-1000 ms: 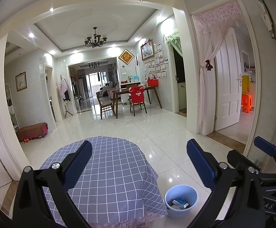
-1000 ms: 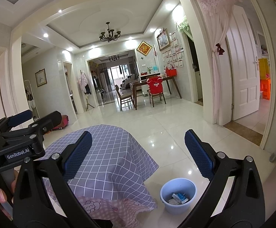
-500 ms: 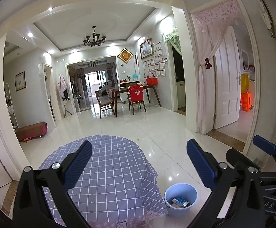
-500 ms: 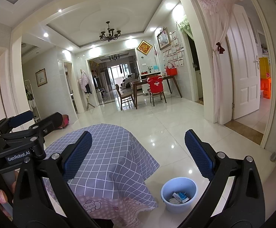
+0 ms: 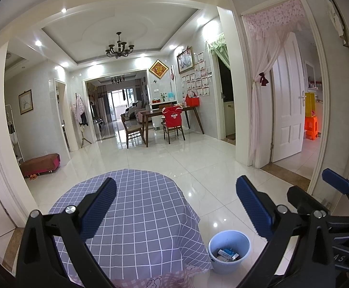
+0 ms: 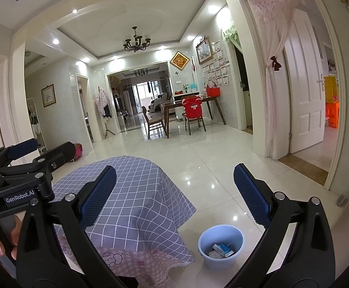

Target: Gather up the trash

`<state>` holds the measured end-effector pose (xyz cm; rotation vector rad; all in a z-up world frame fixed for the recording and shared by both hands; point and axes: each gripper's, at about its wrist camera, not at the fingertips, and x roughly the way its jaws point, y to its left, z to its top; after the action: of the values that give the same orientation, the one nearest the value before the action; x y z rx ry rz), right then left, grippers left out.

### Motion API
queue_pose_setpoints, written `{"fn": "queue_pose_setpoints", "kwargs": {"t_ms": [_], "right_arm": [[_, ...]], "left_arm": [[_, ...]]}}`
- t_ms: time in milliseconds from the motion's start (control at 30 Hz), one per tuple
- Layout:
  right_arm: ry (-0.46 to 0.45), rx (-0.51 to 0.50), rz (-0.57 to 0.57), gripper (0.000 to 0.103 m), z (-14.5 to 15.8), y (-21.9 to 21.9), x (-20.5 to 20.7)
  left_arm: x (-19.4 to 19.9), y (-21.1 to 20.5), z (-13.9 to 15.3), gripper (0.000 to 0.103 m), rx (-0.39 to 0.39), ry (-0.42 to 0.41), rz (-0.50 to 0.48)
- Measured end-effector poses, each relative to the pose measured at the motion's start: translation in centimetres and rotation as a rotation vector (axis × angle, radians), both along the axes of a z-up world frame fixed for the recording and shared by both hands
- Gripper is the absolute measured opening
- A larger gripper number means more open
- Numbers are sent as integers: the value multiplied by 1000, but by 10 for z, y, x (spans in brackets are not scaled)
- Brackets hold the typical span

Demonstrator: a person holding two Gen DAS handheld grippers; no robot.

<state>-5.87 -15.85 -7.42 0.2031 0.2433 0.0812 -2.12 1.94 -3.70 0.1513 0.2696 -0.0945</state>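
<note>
Both grippers held apart over a clothed table, trash in bin on floor
Far left brown bench (image 5: 41,164); near centre round table with purple grid cloth (image 5: 140,216), left gripper (image 5: 175,210) fingers wide apart, holding nothing; far centre dining table (image 5: 174,115) and chairs on glossy white tile; near right blue bin (image 5: 229,252) beside the table with trash (image 5: 227,254) inside; right gripper (image 6: 174,196) likewise spread, holding nothing

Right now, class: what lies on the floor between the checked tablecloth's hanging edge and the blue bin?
Only bare white tile between tablecloth and bin; right wrist view shows it.
</note>
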Motion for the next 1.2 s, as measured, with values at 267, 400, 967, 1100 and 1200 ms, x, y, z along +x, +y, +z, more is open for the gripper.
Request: {"fn": "queue_pose_setpoints", "kwargs": {"t_ms": [267, 400, 967, 1100, 1200], "right_arm": [[3, 3, 3, 96, 1, 1, -2], [3, 3, 2, 96, 2, 0, -1], [5, 5, 3, 96, 4, 0, 0], [12, 8, 1, 96, 3, 2, 0], [25, -1, 3, 96, -1, 9, 5]], "left_arm": [[0, 1, 1, 98, 1, 1, 0], [1, 0, 2, 98, 2, 1, 0], [1, 4, 3, 98, 6, 2, 0], [3, 7, -1, 98, 10, 0, -2], [9, 12, -6, 98, 4, 7, -2]]}}
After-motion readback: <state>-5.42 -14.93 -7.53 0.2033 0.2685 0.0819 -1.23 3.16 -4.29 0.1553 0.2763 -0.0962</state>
